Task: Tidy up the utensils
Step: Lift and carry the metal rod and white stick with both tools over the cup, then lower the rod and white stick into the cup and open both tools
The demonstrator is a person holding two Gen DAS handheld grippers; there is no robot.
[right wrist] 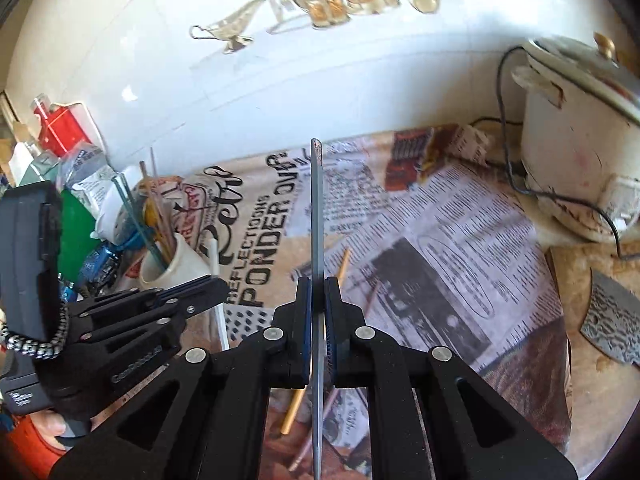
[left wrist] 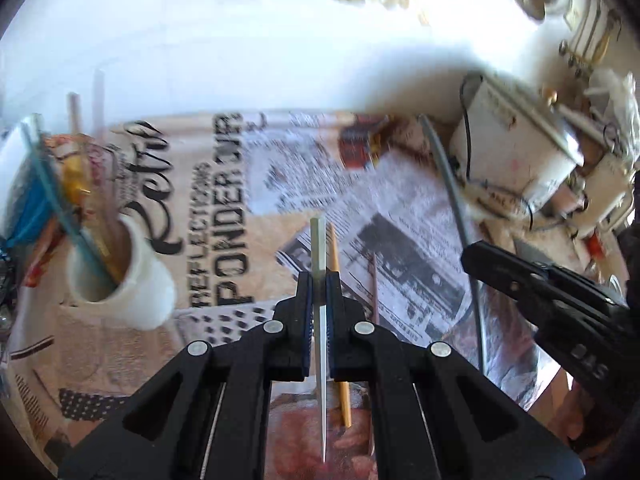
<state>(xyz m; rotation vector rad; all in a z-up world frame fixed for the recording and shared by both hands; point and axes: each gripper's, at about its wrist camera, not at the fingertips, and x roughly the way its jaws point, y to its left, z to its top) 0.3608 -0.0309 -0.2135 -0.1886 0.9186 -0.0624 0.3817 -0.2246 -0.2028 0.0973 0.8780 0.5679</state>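
Observation:
In the left wrist view my left gripper [left wrist: 319, 277] is shut on a white chopstick [left wrist: 318, 240] that points away over the newspaper. A white cup [left wrist: 136, 276] holding several chopsticks stands to its left. My right gripper [left wrist: 472, 257] comes in from the right, holding a grey chopstick [left wrist: 452, 188]. In the right wrist view my right gripper [right wrist: 318, 282] is shut on that grey chopstick [right wrist: 316, 208], held upright in the picture. The left gripper [right wrist: 216, 286] is at the left, beside the cup [right wrist: 176, 260]. An orange chopstick [right wrist: 294, 408] and a pinkish one [right wrist: 310, 438] lie on the newspaper [right wrist: 440, 240].
A white rice cooker [right wrist: 576, 140] with a black cord stands at the back right. A cleaver blade [right wrist: 612, 324] lies on the counter at the right. Packets and a red bottle [right wrist: 56, 128] crowd the left, behind the cup. A white tiled wall [right wrist: 280, 80] closes the back.

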